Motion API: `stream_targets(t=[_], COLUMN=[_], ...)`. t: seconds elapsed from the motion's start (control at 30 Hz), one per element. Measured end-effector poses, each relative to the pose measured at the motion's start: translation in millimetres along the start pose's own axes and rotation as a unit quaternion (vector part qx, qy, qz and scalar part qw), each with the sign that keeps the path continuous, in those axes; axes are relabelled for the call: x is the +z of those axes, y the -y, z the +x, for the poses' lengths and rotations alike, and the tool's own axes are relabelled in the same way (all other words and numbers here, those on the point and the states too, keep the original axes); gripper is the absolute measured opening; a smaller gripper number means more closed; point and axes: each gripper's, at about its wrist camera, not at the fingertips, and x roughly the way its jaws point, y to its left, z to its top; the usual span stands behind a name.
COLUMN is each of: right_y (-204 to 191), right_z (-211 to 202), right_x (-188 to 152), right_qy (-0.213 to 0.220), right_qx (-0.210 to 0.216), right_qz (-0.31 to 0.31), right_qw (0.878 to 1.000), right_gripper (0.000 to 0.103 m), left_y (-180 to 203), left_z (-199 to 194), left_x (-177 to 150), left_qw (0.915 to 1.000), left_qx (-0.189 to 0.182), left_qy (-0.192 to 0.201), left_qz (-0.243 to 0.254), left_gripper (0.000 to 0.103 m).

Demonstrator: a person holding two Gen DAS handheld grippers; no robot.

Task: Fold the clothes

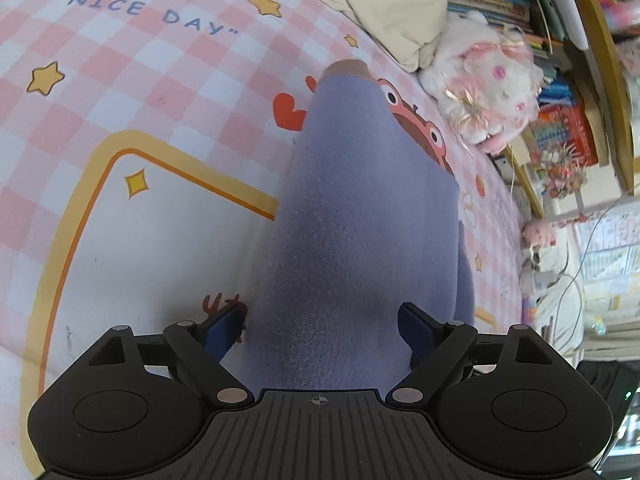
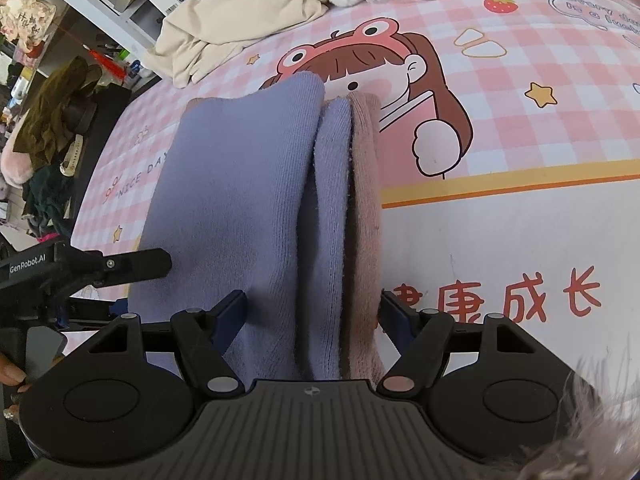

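Note:
A lavender-blue knit garment (image 1: 360,220) with a dusty-pink part (image 1: 347,67) at its far end lies folded on the pink checked bedsheet (image 1: 140,80). In the left wrist view my left gripper (image 1: 322,324) holds its near end, which fills the gap between the two blue fingers. In the right wrist view the garment (image 2: 240,184) shows as folded layers, lavender on the left and pink (image 2: 366,208) on the right. My right gripper (image 2: 314,312) clamps these layers between its fingers. The left gripper (image 2: 132,264) shows at the left edge, touching the garment's side.
A crumpled cream garment (image 2: 240,16) lies at the far edge of the bed, also in the left wrist view (image 1: 384,4). A white and pink plush toy (image 1: 488,80) sits beside it. Bookshelves (image 1: 560,40) stand behind. A dark chair with clothes (image 2: 60,120) stands at the left.

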Motion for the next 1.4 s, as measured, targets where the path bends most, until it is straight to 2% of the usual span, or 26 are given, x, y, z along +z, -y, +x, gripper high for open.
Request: stream_targets(t=[0.17, 0.37, 0.47, 0.57, 0.63, 0.7, 0.77, 0.87, 0.93, 1.03, 1.1, 1.17, 1.23, 1.33, 1.37, 1.4], right_y=[-1.6, -0.6, -3.4, -7.3, -12.2, -24.3, -42.3, -57.0, -49.0, -25.5, -12.1, -5.4, 1.3, 4.8, 4.0, 3.2], right_z=[-0.5, -1.0, -1.6, -3.1, -4.4, -7.6, -11.3, -9.5, -8.2, -7.0, -5.7, -1.6, 2.9, 3.8, 5.5, 7.1], right_x=[-0.7, -5.2, -8.1, -8.8, -10.5, -15.0, -23.1, -33.4, -29.9, -14.9, -5.4, 1.3, 6.7, 11.2, 12.6, 14.0], right_qy=[-0.004, -0.014, -0.019, -0.020, -0.014, 0.002, 0.019, 0.033, 0.027, 0.001, -0.010, -0.027, -0.044, -0.045, -0.048, -0.051], right_qx=[-0.006, 0.011, 0.017, 0.017, 0.013, -0.005, -0.033, -0.067, -0.058, -0.021, 0.000, 0.009, 0.015, 0.028, 0.031, 0.035], right_qz=[0.005, 0.018, 0.008, -0.009, -0.027, -0.077, -0.150, -0.214, -0.185, -0.100, -0.060, -0.037, -0.016, 0.005, 0.007, 0.009], right_qw=[1.000, 1.000, 1.000, 1.000, 0.999, 0.997, 0.988, 0.974, 0.981, 0.995, 0.998, 0.999, 0.999, 0.999, 0.998, 0.998], right_gripper=[0.069, 0.054, 0.050, 0.043, 0.040, 0.036, 0.034, 0.034, 0.037, 0.046, 0.053, 0.064, 0.067, 0.066, 0.065, 0.058], left_y=[3.9, 9.7, 20.3, 25.2, 20.8, 21.8, 24.9, 22.3, 19.7, 15.8, 13.2, 10.6, 6.6, 2.5, 3.0, 4.6], left_z=[-0.2, 0.1, 3.5, 3.7, 1.6, -1.7, -5.0, -3.6, -1.8, 0.8, 2.6, 4.3, 7.1, 10.7, 11.7, 12.3], left_x=[-3.9, -8.5, -10.8, -15.7, -15.2, -17.5, -20.8, -15.1, -9.9, -2.2, 2.9, 8.0, 13.6, 18.3, 18.8, 18.4], left_qw=[0.9997, 0.9985, 0.9952, 0.9904, 0.9913, 0.9902, 0.9878, 0.9883, 0.9889, 0.9895, 0.9896, 0.9895, 0.9913, 0.9930, 0.9931, 0.9927], left_qx=[0.003, 0.010, 0.031, 0.047, 0.042, 0.043, 0.047, 0.038, 0.031, 0.020, 0.013, 0.006, -0.009, -0.028, -0.029, -0.027], left_qy=[0.006, 0.011, 0.003, 0.001, 0.000, 0.006, 0.014, 0.000, -0.012, -0.029, -0.041, -0.053, -0.057, -0.062, -0.063, -0.064], left_qz=[0.023, 0.053, 0.093, 0.130, 0.125, 0.133, 0.148, 0.148, 0.145, 0.140, 0.137, 0.134, 0.118, 0.097, 0.094, 0.099], left_gripper=[0.089, 0.087, 0.086, 0.079, 0.071, 0.061, 0.058, 0.059, 0.061, 0.065, 0.068, 0.071, 0.073, 0.078, 0.076, 0.076])
